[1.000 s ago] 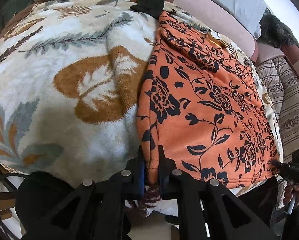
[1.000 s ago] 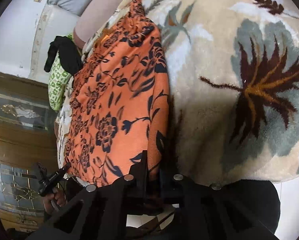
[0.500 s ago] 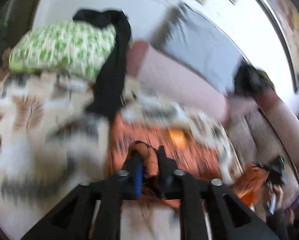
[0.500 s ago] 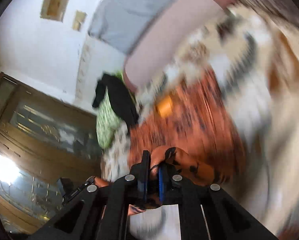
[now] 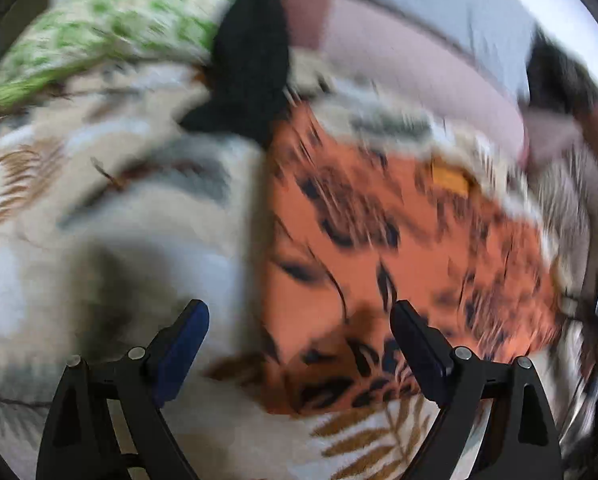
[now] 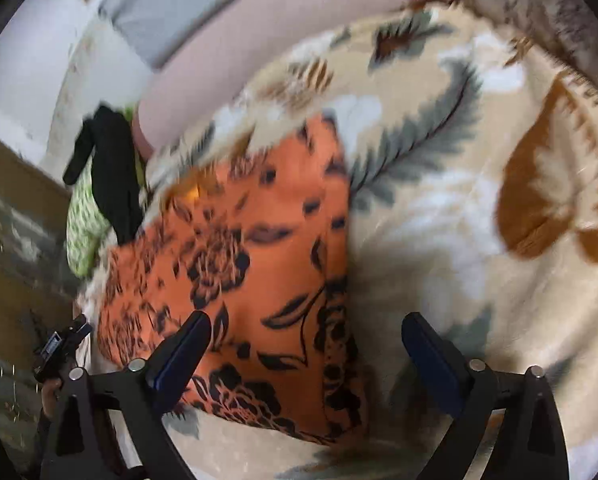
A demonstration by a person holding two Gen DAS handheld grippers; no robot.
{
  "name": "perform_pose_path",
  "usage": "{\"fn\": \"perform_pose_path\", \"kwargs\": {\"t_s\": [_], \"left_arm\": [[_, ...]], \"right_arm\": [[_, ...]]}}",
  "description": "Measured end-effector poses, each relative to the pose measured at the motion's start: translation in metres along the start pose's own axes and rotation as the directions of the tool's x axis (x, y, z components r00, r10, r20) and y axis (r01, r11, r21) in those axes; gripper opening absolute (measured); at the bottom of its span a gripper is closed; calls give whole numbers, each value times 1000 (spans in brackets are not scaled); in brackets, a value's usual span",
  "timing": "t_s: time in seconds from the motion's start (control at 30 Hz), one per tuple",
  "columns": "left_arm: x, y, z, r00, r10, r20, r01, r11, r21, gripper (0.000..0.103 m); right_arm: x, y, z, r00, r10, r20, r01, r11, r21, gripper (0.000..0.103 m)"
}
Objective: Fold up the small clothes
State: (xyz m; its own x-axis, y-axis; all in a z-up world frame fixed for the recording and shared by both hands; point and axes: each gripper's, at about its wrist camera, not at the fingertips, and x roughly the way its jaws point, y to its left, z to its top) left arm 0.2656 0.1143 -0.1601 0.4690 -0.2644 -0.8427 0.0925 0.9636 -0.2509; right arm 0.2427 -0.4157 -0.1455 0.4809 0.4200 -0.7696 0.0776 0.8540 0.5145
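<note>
The orange garment (image 5: 399, 248) lies folded over on the leaf-patterned blanket (image 5: 99, 208), its far end close to the blanket's far edge, by the pink cushion (image 5: 399, 64). The left gripper (image 5: 299, 344) has its jaws spread wide and grips nothing; it hangs over the garment's left near corner. The right gripper (image 6: 307, 348) is equally wide and empty, over the garment's right edge, where cloth meets bare blanket.

The step in hand looks like settling this fold and setting up the next. To do it well, check that the doubled layers line up along both side edges; the left view is too blurred to tell. If they do, each gripper should come down on a near corner, close on both layers together, and carry them evenly, since one side leading the other would skew the fold. The plush blanket may drag at the cloth, so lifting beats sliding. The black cloth (image 6: 111, 176) and green pillow (image 5: 111, 36) at the far left corner sit clear.
</note>
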Motion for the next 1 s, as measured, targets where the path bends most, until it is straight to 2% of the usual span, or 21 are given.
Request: {"fn": "perform_pose_path", "kwargs": {"t_s": [0.03, 0.07, 0.1, 0.13, 0.17, 0.27, 0.33, 0.43, 0.5, 0.53, 0.57, 0.6, 0.63, 0.67, 0.7, 0.77, 0.8, 0.83, 0.87, 0.93, 1.0], "left_arm": [[13, -3, -1, 999, 23, -45, -22, 1000, 20, 89], [19, -6, -1, 997, 62, -43, -61, 998, 28, 80], [20, -10, 2, 997, 70, -37, -69, 997, 40, 61], [18, -14, 6, 998, 47, -48, -45, 998, 44, 41], [14, -17, 13, 998, 16, -67, -14, 1000, 27, 21], [-29, -35, 25, 999, 34, 22, -35, 998, 42, 19], [-64, -46, 23, 997, 2, 75, -6, 999, 50, 19], [-120, -57, -9, 991, -29, 134, 22, 998, 51, 19], [-144, -54, -51, 992, -27, 125, 23, 999, 28, 22], [-141, -55, -68, 994, -16, 107, 14, 1000, 20, 24], [-135, -49, -91, 998, -9, 67, 8, 1000, 18, 32], [-116, -39, -120, 1000, -15, -5, 15, 1000, 10, 46], [-95, -30, -139, 997, -9, -82, 9, 1000, -5, 53], [-85, -25, -150, 992, 22, -126, -23, 1000, -6, 54], [-89, -22, -157, 998, 6, -61, -5, 1000, 18, 56], [-105, -26, -149, 998, 69, -8, -68, 996, 55, 57], [-113, -28, -142, 997, 76, 26, -78, 995, 66, 60], [-121, -29, -133, 996, 60, 67, -66, 994, 83, 64], [-126, -31, -122, 993, 55, 109, -67, 992, 104, 71], [-124, -30, -105, 987, 62, 145, -80, 989, 127, 73], [-108, -27, -87, 992, 36, 122, -53, 989, 138, 73]], "right_arm": [[6, 5, 1, 1000, 15, -25, -16, 1000, -16, 80], [19, 9, 4, 997, -14, -79, 12, 1000, -22, 59], [27, 12, 3, 993, -45, -113, 44, 999, -16, 50], [32, 13, 7, 990, -52, -134, 51, 999, -13, 34], [32, 17, 9, 988, -49, -150, 48, 999, -12, 24], [9, 38, 12, 990, -60, -128, 53, 997, -56, 18], [-23, 54, 10, 997, -36, -71, 32, 997, -67, 17], [-67, 71, -7, 999, -18, -29, 14, 995, -102, 17], [-99, 71, -37, 1000, 4, -22, -6, 995, -100, 17], [-106, 69, -55, 999, 14, -37, -18, 996, -86, 17], [-109, 58, -79, 997, 29, -66, -32, 998, -55, 22], [-107, 47, -100, 996, 33, -84, -36, 999, -33, 24], [-102, 33, -121, 993, 28, -114, -31, 999, -23, 36], [-90, 15, -144, 985, -10, -173, 9, 1000, -1, 73], [-83, 0, -157, 978, -70, -198, 75, 997, 19, 82], [-100, -11, -167, 995, -30, -94, 34, 999, 42, 79], [-107, -11, -165, 997, -33, -65, 37, 998, 58, 79], [-121, -10, -157, 999, -36, 2, 36, 997, 61, 79], [-127, -9, -151, 999, -41, 33, 40, 998, 50, 79], [-132, -6, -130, 994, -86, 63, 85, 996, 24, 79], [-129, -2, -110, 991, -104, 80, 104, 995, 0, 79]]}}
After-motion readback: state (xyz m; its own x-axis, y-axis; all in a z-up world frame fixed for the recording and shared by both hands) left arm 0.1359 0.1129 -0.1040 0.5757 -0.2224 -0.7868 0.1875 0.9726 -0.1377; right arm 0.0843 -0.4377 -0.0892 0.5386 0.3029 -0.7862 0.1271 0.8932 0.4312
